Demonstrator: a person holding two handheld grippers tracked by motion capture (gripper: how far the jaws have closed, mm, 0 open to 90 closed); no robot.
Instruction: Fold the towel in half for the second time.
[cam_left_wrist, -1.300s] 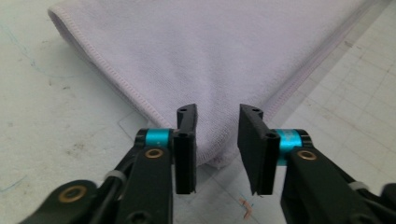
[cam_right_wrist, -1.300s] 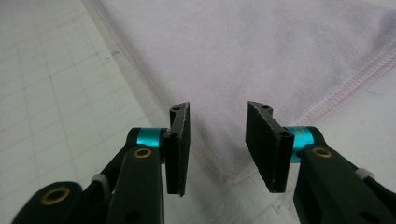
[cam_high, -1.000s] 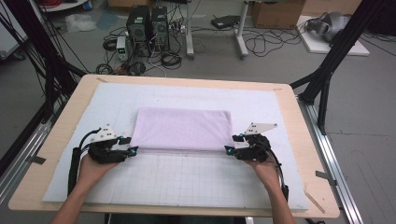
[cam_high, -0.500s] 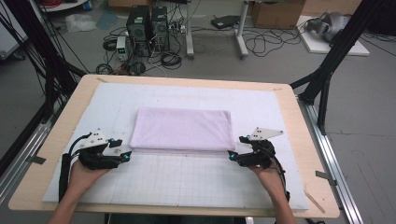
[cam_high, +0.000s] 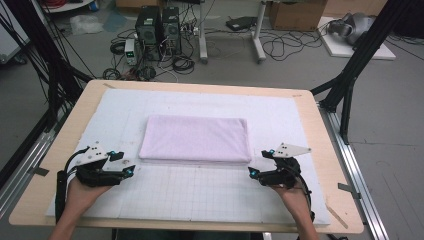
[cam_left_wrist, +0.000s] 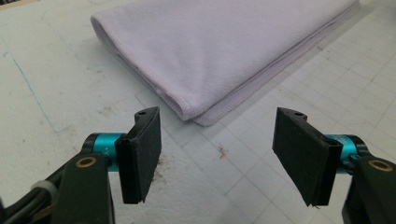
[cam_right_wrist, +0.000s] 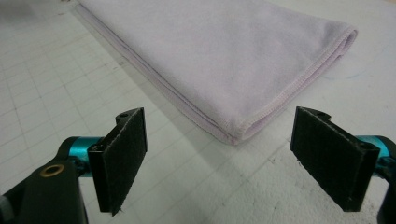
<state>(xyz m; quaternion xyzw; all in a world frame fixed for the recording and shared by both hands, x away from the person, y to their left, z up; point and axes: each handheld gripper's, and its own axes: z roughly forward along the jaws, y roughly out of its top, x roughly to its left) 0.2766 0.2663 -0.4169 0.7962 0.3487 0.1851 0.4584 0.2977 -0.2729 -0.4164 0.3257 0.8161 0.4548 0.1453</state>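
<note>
A folded lilac towel (cam_high: 196, 139) is laid flat near the middle of the white gridded mat (cam_high: 200, 195) that covers the wooden table (cam_high: 320, 125), its long folded edge turned toward the person. The left gripper (cam_high: 127, 170) is held low over the mat just beside the towel's near left corner, apart from the cloth, with the left hand (cam_high: 82, 192) wrapped around its rear and the forearm brought in from the bottom edge at a slight inward slant. The right gripper (cam_high: 251, 171) is held in a mirrored pose off the near right corner, the right hand (cam_high: 290, 192) closed around its body and the wrist kept straight behind it, the forearm angled a little inward as well. Both tools are pointed inward and slightly forward, toward the towel's near corners. In the left gripper view the jaws are seen spread wide with nothing between them, and the towel's rounded corner (cam_left_wrist: 196, 114) is seen lying on the mat just ahead of the gap, untouched. In the right gripper view the jaws are likewise seen standing wide apart and empty, the stitched corner of the towel (cam_right_wrist: 233, 135) being placed ahead of the gap, nearer the right-hand pad, and clear of both pads. A grey three-cornered plate is carried on top of each gripper, and a black cable is trailed from each back along the forearm
</note>
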